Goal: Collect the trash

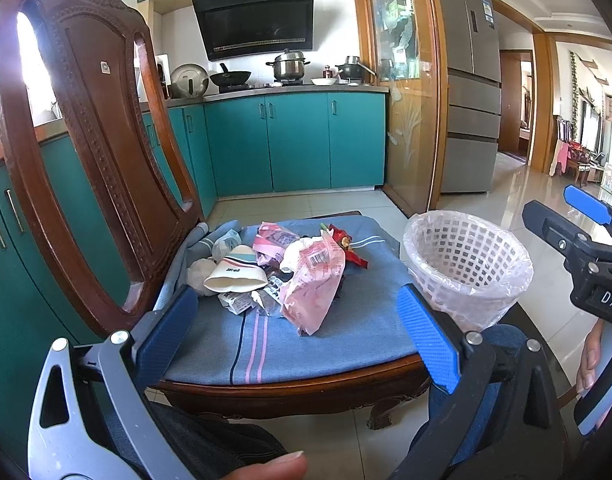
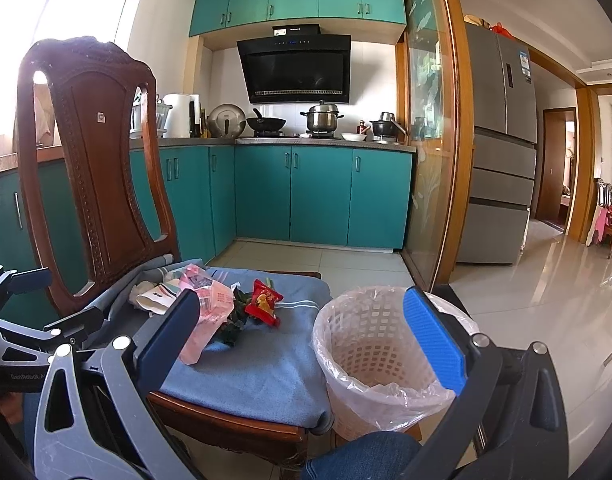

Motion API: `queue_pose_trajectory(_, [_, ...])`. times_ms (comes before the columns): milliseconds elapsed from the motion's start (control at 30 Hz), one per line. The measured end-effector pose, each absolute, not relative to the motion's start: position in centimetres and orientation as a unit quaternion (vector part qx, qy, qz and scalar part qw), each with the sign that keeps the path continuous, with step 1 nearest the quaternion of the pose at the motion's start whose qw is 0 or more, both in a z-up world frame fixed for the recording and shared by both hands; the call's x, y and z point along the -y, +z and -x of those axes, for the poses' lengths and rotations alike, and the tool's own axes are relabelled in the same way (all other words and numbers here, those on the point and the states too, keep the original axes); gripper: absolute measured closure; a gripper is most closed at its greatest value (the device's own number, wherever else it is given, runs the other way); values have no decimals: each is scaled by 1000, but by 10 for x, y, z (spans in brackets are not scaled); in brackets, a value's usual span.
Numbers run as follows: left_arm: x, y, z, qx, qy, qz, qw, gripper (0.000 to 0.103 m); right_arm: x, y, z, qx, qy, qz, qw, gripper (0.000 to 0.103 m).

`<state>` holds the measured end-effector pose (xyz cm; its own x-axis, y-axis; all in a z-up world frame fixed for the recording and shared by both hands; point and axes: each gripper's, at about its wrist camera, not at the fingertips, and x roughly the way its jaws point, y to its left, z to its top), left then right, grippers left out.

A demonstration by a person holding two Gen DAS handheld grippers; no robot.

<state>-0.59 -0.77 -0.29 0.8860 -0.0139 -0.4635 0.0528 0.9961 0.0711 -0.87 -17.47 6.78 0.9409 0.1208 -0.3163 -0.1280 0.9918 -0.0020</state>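
Observation:
A pile of trash lies on the blue cloth (image 1: 266, 344) on a wooden chair seat: a crushed paper cup (image 1: 236, 274), a pink plastic bag (image 1: 312, 288), a red snack wrapper (image 1: 348, 246) and crumpled tissues (image 1: 198, 274). The red wrapper (image 2: 264, 302) and pink bag (image 2: 210, 320) also show in the right wrist view. A white mesh bin with a clear liner (image 1: 468, 268) stands right of the chair, and shows in the right wrist view (image 2: 380, 356). My left gripper (image 1: 298, 332) is open and empty, short of the pile. My right gripper (image 2: 302, 336) is open and empty, between the pile and the bin.
The carved wooden chair back (image 1: 102, 128) rises at the left. Teal kitchen cabinets (image 1: 294, 144) and a stove with pots stand behind. A glass partition (image 1: 406, 92) and a grey fridge (image 1: 472, 92) are at the right. My right gripper's body (image 1: 586, 256) shows at the right edge.

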Motion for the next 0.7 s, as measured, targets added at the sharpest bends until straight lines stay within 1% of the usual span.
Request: queue_pose_trajectory(700, [7, -3, 5, -242, -19, -41, 969, 3, 171, 69, 6, -163, 69, 17, 984, 3])
